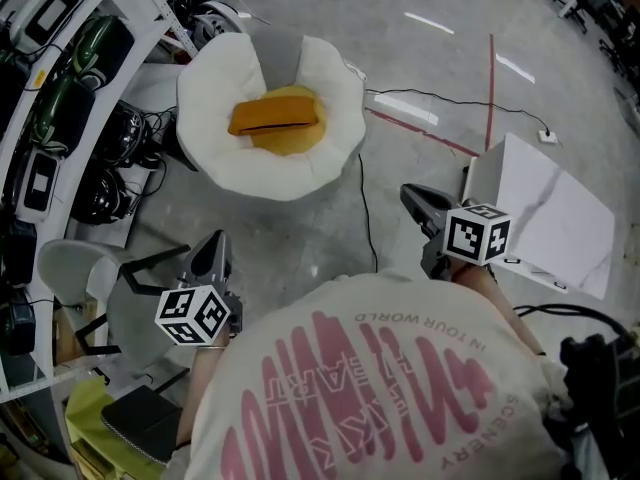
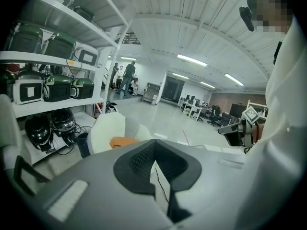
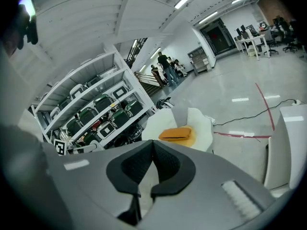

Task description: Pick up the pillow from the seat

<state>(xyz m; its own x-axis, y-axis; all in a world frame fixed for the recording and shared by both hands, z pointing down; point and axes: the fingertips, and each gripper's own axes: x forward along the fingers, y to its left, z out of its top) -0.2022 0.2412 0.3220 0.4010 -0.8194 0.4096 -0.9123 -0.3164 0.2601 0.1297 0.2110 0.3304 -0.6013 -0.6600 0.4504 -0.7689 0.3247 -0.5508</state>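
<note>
Well ahead, pillow (image 1: 275, 116) on seat (image 1: 228, 160)

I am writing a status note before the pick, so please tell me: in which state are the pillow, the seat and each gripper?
Pillow: lying flat in the middle of the seat, not touched.
Seat: standing on the floor, holding the pillow.
Left gripper: shut, empty, away from the seat.
Right gripper: shut, empty, away from the seat.
</note>
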